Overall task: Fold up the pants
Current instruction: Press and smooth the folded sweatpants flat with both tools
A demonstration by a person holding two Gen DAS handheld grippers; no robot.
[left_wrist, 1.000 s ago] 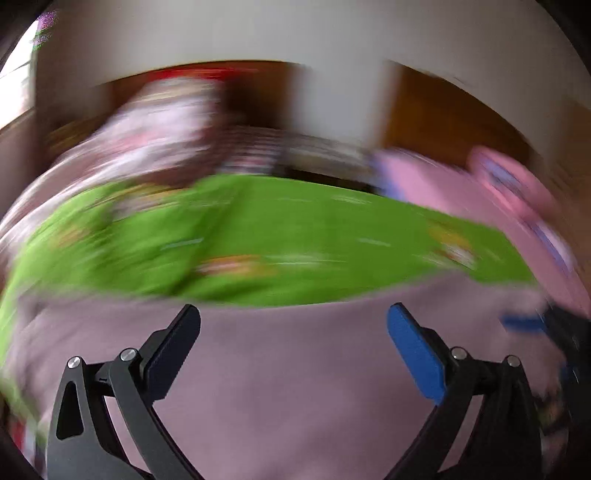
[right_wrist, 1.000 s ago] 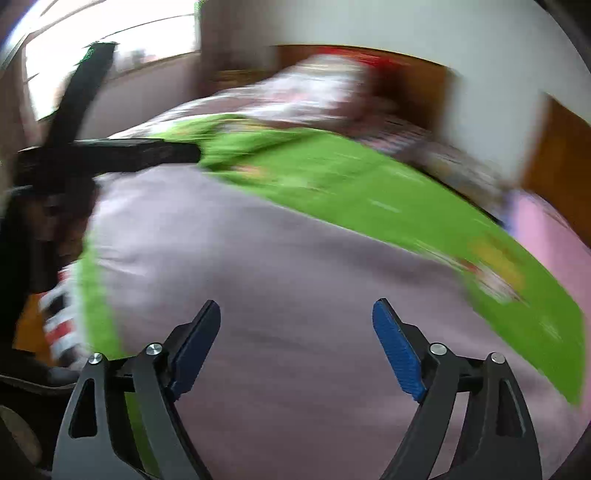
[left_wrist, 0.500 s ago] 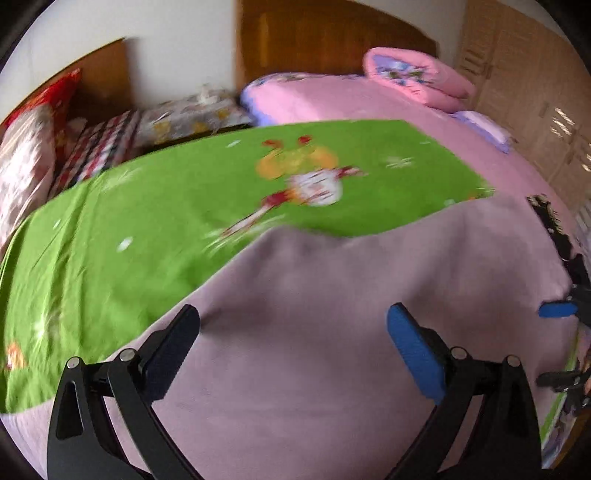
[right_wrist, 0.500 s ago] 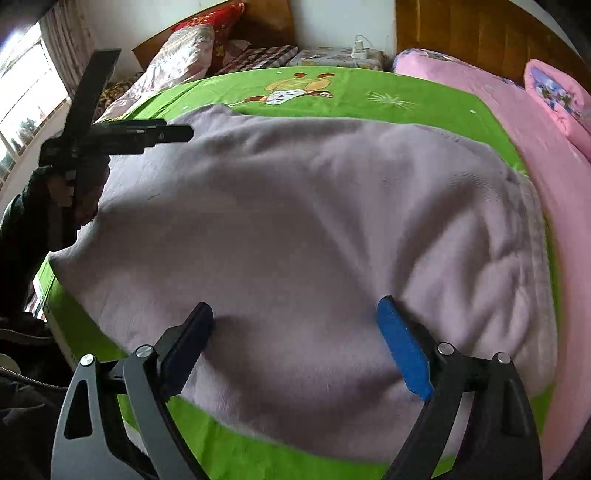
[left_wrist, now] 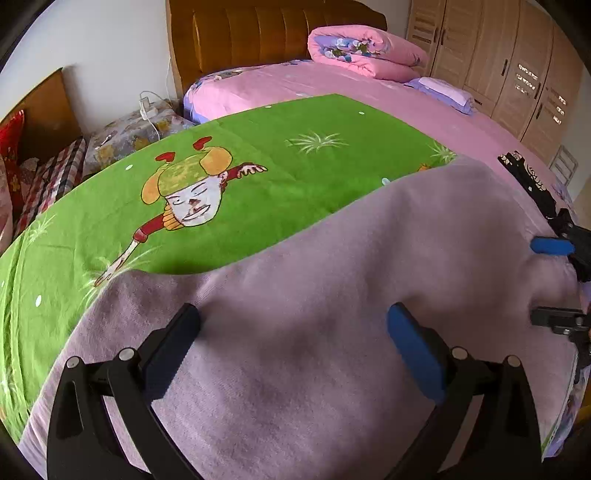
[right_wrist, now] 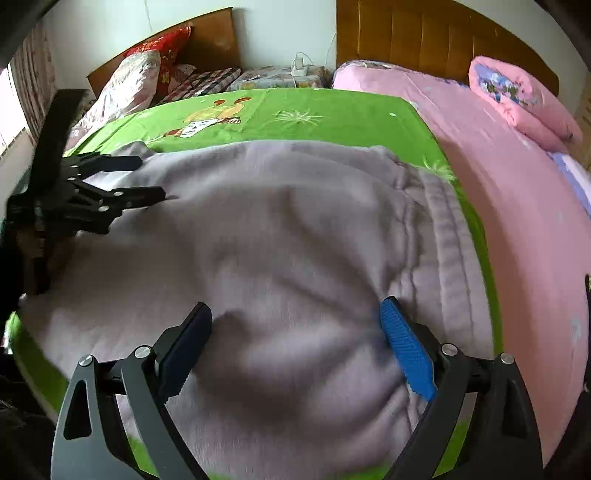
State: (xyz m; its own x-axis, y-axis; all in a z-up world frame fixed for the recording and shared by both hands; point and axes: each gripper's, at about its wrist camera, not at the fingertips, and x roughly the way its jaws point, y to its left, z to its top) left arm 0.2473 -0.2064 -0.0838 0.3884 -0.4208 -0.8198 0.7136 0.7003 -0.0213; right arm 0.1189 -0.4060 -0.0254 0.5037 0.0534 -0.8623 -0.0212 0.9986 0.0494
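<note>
Lilac pants (left_wrist: 332, 280) lie spread flat on a green cartoon sheet (left_wrist: 258, 177). In the right wrist view the pants (right_wrist: 277, 229) show their ribbed waistband (right_wrist: 443, 236) at the right. My left gripper (left_wrist: 291, 325) hovers open over the cloth, with nothing pinched. The right gripper (right_wrist: 295, 314) is over the waist end and its jaws are opening; only flat fabric lies below them. Each gripper shows in the other's view: the right gripper (left_wrist: 546, 282) at the pants' right edge, the left gripper (right_wrist: 147, 179) open at the far left edge.
A pink bed (left_wrist: 369, 88) adjoins the green one, with a rolled pink quilt (left_wrist: 362, 51) by a wooden headboard (left_wrist: 258, 33). Wardrobe doors (left_wrist: 517, 66) stand far right. Pillows (right_wrist: 140, 81) and a nightstand with a charger (right_wrist: 280, 75) sit at the back.
Both grippers swung across the bed and dropped lower over the pants while rolling; the blur has cleared. The waistband now lies near the right gripper. Both stay open.
</note>
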